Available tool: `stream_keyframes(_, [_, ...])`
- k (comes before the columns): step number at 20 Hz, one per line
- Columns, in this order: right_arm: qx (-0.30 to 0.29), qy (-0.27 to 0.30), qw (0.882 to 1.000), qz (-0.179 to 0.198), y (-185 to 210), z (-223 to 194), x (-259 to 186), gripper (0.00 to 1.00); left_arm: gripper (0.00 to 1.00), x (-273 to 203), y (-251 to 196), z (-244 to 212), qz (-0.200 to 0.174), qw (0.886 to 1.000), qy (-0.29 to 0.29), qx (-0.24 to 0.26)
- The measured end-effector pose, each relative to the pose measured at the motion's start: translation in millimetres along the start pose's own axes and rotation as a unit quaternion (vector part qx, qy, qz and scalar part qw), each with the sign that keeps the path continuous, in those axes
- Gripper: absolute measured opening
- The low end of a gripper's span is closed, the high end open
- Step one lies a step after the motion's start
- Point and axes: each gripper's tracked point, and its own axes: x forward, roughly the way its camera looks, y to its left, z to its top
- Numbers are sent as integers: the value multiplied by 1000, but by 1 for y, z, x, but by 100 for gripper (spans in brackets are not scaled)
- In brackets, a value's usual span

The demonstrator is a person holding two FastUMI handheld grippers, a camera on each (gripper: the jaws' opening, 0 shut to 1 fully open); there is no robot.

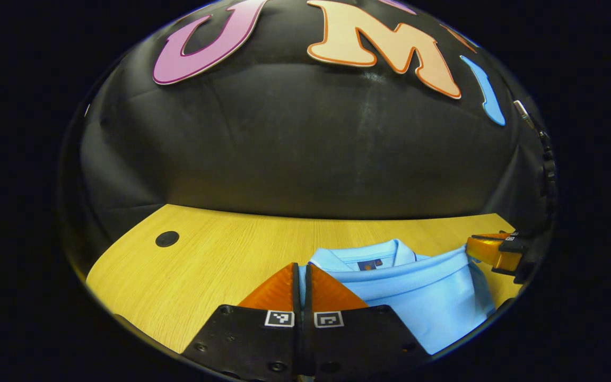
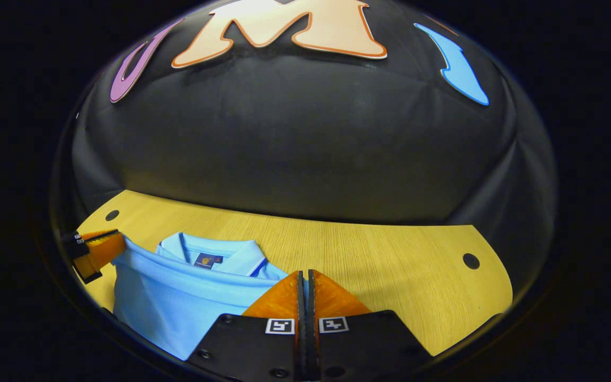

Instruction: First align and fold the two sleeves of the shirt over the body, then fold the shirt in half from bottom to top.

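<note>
While you hold hem up near collar (image 1: 374, 254), bottom-to-top fold looks nearly done. Shirt (image 1: 433, 302) lies on table (image 1: 215, 265), doubled over, sleeves hidden, presumably tucked. Left gripper (image 1: 302, 281) jaws closed, pinching folded edge; right gripper (image 2: 305, 289) likewise at opposite corner. Left for you: lay edge down, release.

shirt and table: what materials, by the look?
Shirt: light blue, soft matte knit, probably cotton or a blend; it creases softly and has a ribbed collar. Table: wood-grain top, likely laminate or veneer; straight pale grain, smooth satin surface.
</note>
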Motion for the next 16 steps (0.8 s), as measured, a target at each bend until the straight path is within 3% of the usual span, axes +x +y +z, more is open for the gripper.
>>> stream_keyframes(1, [0, -1, 1000, 2, 1, 0, 1, 2, 0, 2, 3, 1, 13, 1000, -2, 12])
stream_keyframes(4, [11, 7, 1000, 25, 1, 3, -8, 18, 8, -6, 0, 12, 15, 1000, -7, 21])
stream_keyframes(5, [21, 7, 999, 32, 1, 7, -15, 27, 34, -10, -1, 15, 10, 1000, -8, 16])
stream_keyframes(6, [30, 4, 999, 42, 1, 11, -22, 39, 43, -17, -2, 19, 5, 1000, -9, 11])
stream_keyframes(9, [51, -9, 996, 70, -1, 22, -48, 84, 87, -42, 8, 31, 19, 999, -29, 15])
stream_keyframes(10, [55, -15, 995, 76, -3, 25, -58, 99, 89, -51, 12, 38, 27, 998, -44, 22])
stream_keyframes(16, [36, -55, 994, 92, -12, 27, -115, 98, 91, -119, -4, 63, 3, 993, -110, 29])
